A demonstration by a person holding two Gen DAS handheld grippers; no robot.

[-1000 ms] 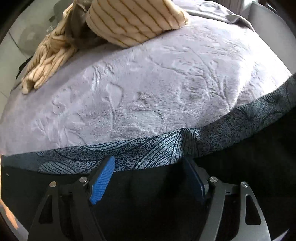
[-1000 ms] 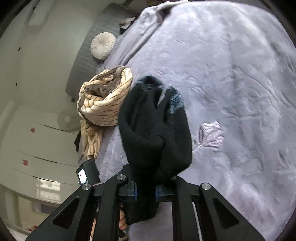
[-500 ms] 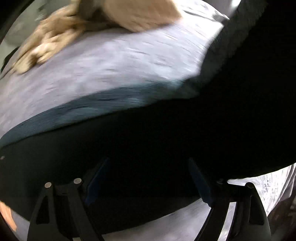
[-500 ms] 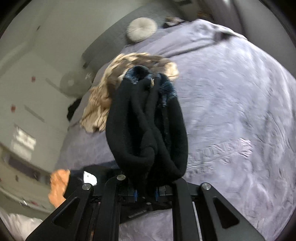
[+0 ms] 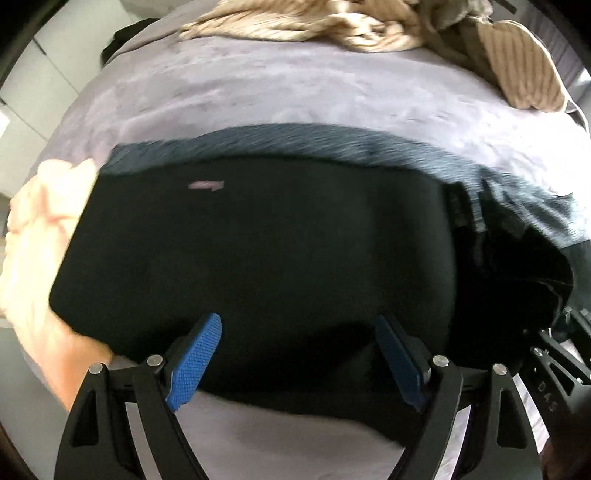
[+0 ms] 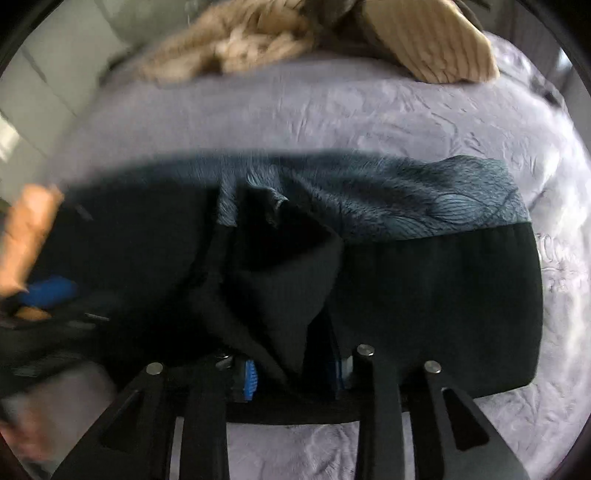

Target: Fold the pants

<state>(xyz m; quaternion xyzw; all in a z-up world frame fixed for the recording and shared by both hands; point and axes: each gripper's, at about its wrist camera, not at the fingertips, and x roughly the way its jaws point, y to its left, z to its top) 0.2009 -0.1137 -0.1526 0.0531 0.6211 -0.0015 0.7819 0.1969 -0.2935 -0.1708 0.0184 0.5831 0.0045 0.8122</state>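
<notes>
Black pants [image 5: 258, 251] with a blue-grey patterned band [image 5: 332, 147] lie folded on the lavender bedspread [image 5: 277, 85]. My left gripper [image 5: 297, 358] hangs open just over their near edge, its blue pads [image 5: 194, 356] wide apart and gripping nothing. A hand [image 5: 33, 266] rests at the pants' left end. In the right wrist view the pants [image 6: 443, 295] lie flat under a rumpled fold [image 6: 280, 288]. My right gripper [image 6: 293, 376] is opening; that fold runs between its jaws, and one blue pad [image 6: 249, 380] stands off the cloth.
A heap of beige striped knitwear [image 5: 369, 29] lies at the far side of the bed, also in the right wrist view as knitwear [image 6: 424, 48]. White cupboards [image 6: 44, 85] stand beyond the bed's left edge. Bare bedspread [image 6: 369, 110] stretches between pants and heap.
The right gripper brought the bunched black cloth down from the air onto the lying pants and its jaws parted. The left gripper swept sideways over the pants and opened a little wider.
</notes>
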